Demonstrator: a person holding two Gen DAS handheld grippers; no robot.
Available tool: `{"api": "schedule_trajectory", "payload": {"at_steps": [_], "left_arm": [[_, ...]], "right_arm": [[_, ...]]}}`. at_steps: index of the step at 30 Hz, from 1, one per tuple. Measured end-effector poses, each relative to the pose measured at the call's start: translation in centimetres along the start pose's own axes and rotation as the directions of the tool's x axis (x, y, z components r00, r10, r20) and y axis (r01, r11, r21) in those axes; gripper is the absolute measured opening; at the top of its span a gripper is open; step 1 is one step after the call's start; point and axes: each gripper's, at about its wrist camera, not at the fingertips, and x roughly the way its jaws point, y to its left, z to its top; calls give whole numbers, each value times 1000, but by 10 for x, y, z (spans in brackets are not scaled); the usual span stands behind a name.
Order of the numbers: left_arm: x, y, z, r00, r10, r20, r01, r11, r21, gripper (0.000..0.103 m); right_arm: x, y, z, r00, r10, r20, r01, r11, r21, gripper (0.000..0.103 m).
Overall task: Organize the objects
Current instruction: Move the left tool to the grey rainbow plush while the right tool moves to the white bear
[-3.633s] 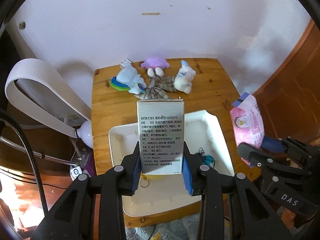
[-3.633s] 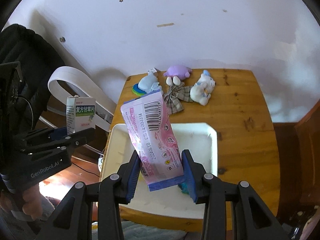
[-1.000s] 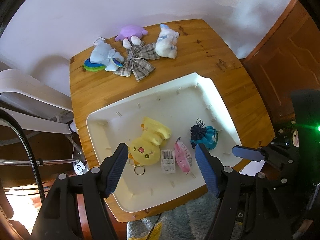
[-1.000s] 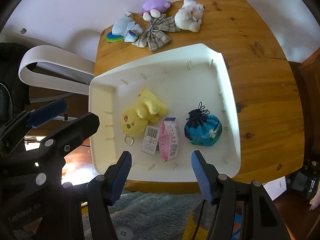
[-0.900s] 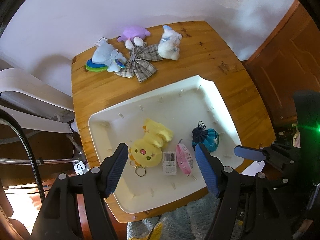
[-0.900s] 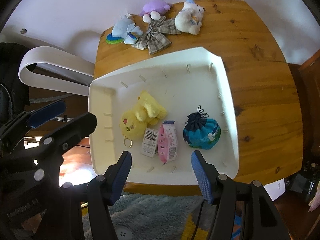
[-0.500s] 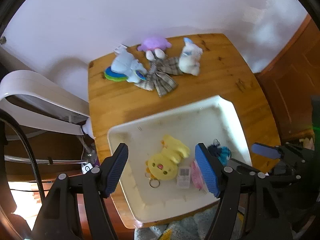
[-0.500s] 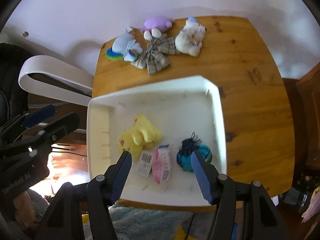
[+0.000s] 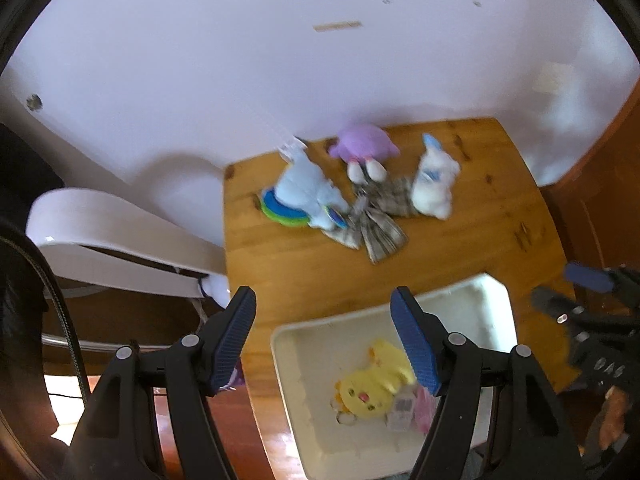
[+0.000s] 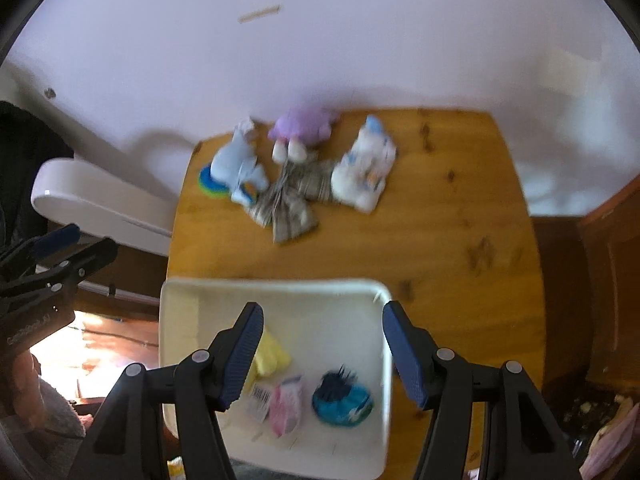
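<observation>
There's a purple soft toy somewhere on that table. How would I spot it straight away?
Start at the wooden table and look to its far edge by the white wall, where four soft things lie in a row. The purple plush is in the middle at the back, between the light blue plush and the white plush. It is the only purple one.

Home room, wooden table (image 10: 460, 216) against white wall (image 10: 320, 40), plush toys (image 10: 362, 172), wood floor (image 10: 108, 340)
</observation>
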Motion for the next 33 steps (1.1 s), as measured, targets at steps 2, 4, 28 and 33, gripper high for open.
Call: {"api": "schedule_trajectory", "payload": {"at_steps": [2,4,28,33], "left_arm": [[0,5,11,1000,21,16,-21,1000,-9,77],[1,12,23,999,38,23,-37,999,-31,77],[190,41,119,972,-39,-230,-14,975,-222,88],[232,43,121,966,2,-260,-72,963,-258,88]], "right_arm": [[-3,-4,13,1000,-10,21,10,1000,-5,63],[-5,-10,30,999,-23,47,24,1000,-10,63],[128,-81,144,999,-42,-31,46,987,152,67],[166,-87,150,998,-34,-60,45,980,195,67]]}}
